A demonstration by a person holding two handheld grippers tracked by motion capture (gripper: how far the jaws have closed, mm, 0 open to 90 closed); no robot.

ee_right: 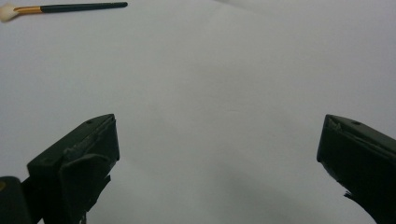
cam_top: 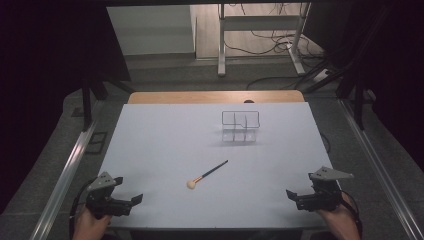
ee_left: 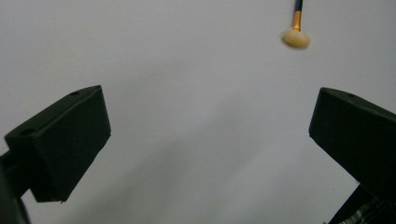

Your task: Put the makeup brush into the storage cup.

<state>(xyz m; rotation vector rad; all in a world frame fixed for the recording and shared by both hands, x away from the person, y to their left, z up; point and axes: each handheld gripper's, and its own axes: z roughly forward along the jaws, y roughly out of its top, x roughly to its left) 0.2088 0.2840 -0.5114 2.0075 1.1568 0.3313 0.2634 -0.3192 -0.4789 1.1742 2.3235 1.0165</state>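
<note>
A small makeup brush lies flat on the white table, a little below the middle of the high view. Its pale, rounded head points toward the lower left and its dark handle runs up to the right, with an orange band between the two. Behind it, toward the upper right of the table, stands a clear organizer with a thin dark wire rim, well apart from the brush.

The left gripper sits at the lower left corner of the table, held in a hand, its jaws spread wide with nothing between them. The right gripper rests at the lower right, also released and empty. Both are well clear of the brush, one on either side.

In the left gripper view the brush head shows near the upper right; in the right gripper view the brush lies along the upper left edge.
</note>
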